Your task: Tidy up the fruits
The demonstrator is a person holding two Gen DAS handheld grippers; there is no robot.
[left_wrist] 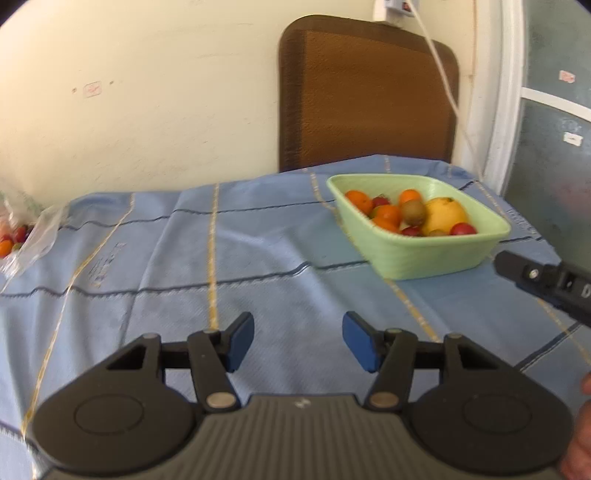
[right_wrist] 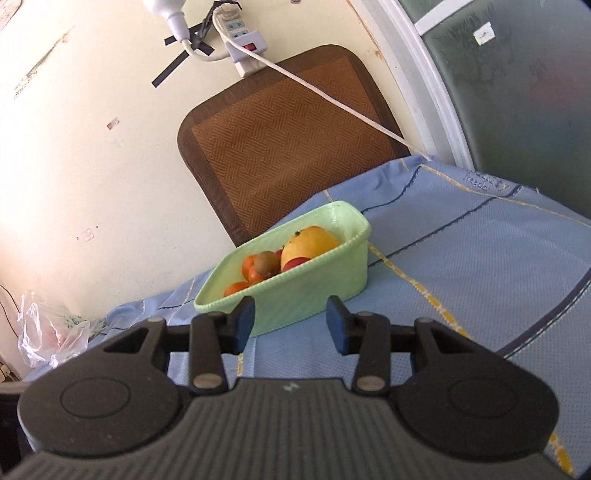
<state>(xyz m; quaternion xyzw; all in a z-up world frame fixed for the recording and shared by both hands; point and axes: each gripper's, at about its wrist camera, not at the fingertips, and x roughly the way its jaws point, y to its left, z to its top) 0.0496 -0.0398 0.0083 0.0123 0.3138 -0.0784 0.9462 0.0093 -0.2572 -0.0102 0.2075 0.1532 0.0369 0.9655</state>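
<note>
The table [left_wrist: 258,236] is covered with a blue cloth marked by yellow and dark stripes and fills the lower half of both wrist views. Behind it, at 12 o'clock, a brown woven mat [left_wrist: 369,92] leans upright against the cream wall, with a white cable [left_wrist: 439,70] running down across it. In the right wrist view the cable leads from a white power strip [right_wrist: 242,33] fixed to the wall.

The green tub [left_wrist: 406,258] stands on the table at about 1 o'clock from the left claw and well apart from it. It contains the fruit: one large yellow-orange fruit [left_wrist: 445,214] at the right side, several small orange fruits [left_wrist: 386,216], a brown kiwi [left_wrist: 413,210] touching the yellow-orange fruit, and small red fruits [left_wrist: 463,229] near the front rim.

A clear plastic bag [left_wrist: 33,236] lies at the table's edge at 9 o'clock in the left wrist view; a few more small red and orange fruits show inside it.

Left claw [left_wrist: 298,341]: released. Its blue pads stand apart over bare cloth with nothing between them.

Right claw [right_wrist: 291,325]: released. Its pads stand apart with nothing between them; the tub is at 12 o'clock just beyond the fingertips, and contact cannot be determined. In the left wrist view part of this claw enters from the 3 o'clock edge, near the tub's right corner.
</note>
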